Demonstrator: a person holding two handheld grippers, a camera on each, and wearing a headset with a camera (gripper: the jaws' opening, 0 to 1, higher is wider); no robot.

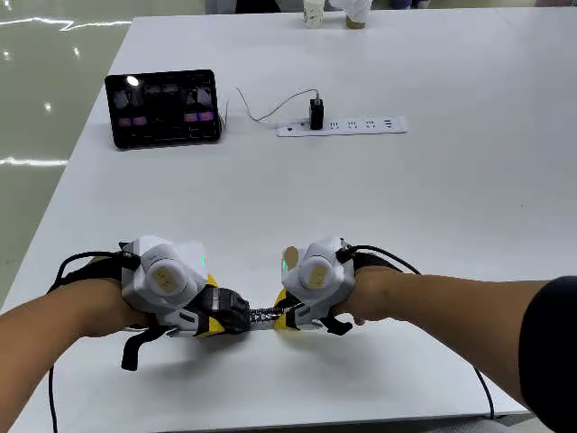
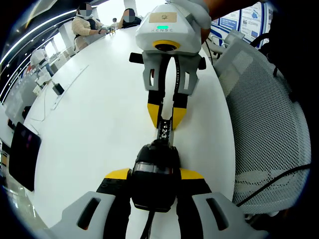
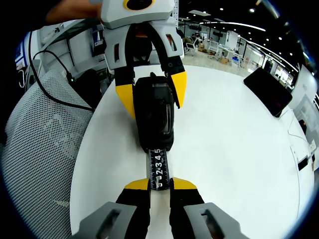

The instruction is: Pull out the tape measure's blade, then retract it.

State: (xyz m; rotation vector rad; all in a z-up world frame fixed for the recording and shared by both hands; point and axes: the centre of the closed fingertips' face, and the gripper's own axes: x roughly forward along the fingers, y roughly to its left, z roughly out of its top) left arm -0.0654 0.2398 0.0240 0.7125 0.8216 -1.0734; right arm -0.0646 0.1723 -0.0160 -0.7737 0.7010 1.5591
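Black tape case (image 3: 154, 117) sits clamped between the yellow-tipped jaws of the left gripper (image 2: 155, 175), which are closed on its two sides. Short stretch of blade (image 3: 158, 167) is out of the case, printed numbers 2 to 5 readable in the right gripper view. Right gripper (image 3: 160, 185) pinches the blade's free end, jaws closed tight on it. Blade runs straight between the two grippers, which face each other tip to tip and close together.

In the head view both grippers are low over the white table (image 1: 361, 207), near its front edge, each held by a hand, forearms coming in from both sides. Cannot tell whether the case touches the tabletop. Black cords trail back from both grippers.

Farther back on the table: a dark screen (image 1: 164, 108) standing at the left, a white power strip (image 1: 361, 125) to its right, and a black plug (image 1: 316, 114) in the strip with a thin cable (image 1: 270, 106) looping toward the screen. Cups (image 1: 313, 13) stand at the far edge. Grey mesh chair (image 2: 264, 114) is beside the table in the left gripper view.
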